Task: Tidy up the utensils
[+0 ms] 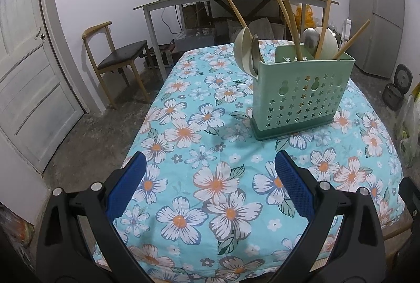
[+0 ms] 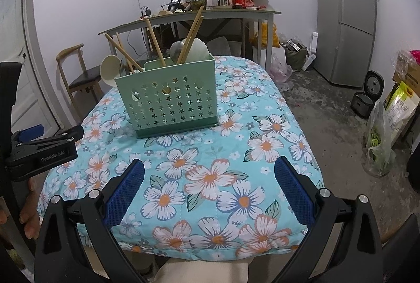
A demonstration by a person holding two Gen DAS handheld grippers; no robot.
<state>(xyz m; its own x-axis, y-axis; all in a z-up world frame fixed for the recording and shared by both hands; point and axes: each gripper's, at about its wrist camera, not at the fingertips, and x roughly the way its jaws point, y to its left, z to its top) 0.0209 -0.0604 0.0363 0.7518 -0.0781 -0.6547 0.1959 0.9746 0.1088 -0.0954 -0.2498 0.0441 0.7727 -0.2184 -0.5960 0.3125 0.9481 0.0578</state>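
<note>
Chopsticks (image 2: pixel 190 33) and spoons (image 2: pixel 109 70) are standing sorted in the green holder (image 2: pixel 168 101); both claws, left (image 1: pixel 210 185) and right (image 2: pixel 210 185), are hovering spread, holding nothing.

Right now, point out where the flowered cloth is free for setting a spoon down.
Free: the wide stretch of cloth between the green holder and both open grippers, left gripper and right gripper. Also free right of the holder. Crowded: inside the holder, full of chopsticks and spoons.
</note>
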